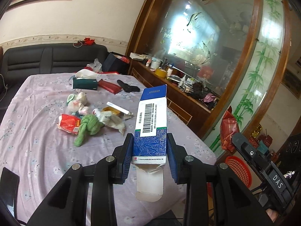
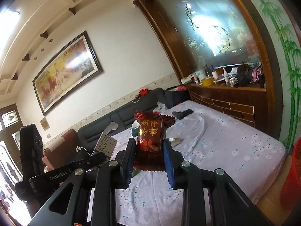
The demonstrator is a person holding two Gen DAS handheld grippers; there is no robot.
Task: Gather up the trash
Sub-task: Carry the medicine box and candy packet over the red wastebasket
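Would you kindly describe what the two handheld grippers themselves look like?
Both the left gripper and the right gripper are black linkage frames with silver pivot pins and blue ribbed pads. One body reads "GenRobot.AI", the other "DAS".

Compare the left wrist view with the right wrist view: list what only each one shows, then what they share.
Only the left wrist view: the left gripper clamping a blue-and-white carton, and the trash pile with a green knotted cloth and red packet.
Only the right wrist view: the right gripper clamping a dark red snack wrapper, and a framed horse painting.
Both: the floral tablecloth, red basket, dark sofa and wooden cabinet.
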